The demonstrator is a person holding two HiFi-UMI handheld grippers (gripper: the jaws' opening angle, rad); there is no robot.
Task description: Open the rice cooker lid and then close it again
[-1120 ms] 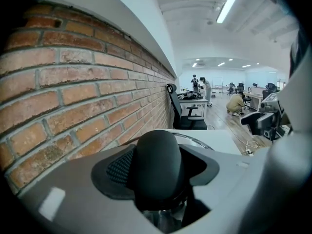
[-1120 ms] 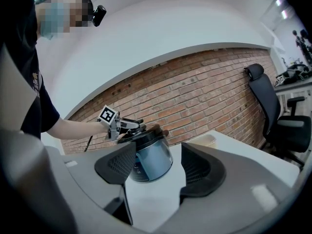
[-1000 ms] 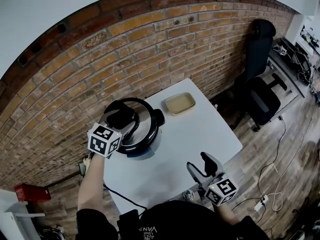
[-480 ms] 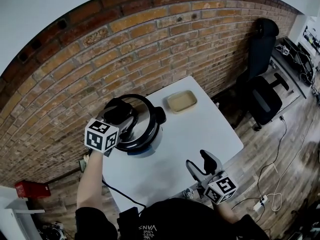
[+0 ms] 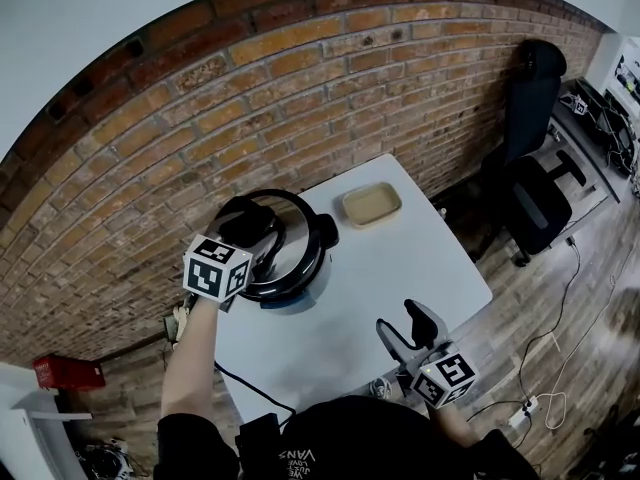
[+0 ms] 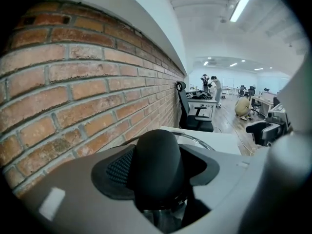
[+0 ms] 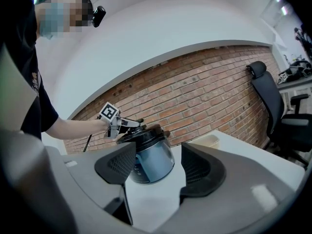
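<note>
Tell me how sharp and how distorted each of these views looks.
Head view: strong fisheye bows the brick wall into an arch; evenly lit, sharp. Left gripper view: the knob looms dark and soft up close; a ceiling light glares. Right gripper view: cooker sharp, near jaws soft, wall curved.

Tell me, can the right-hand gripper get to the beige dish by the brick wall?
Probably yes. The right gripper is open and empty, the table between it and the dish is bare, and the rice cooker stands off to one side.
</note>
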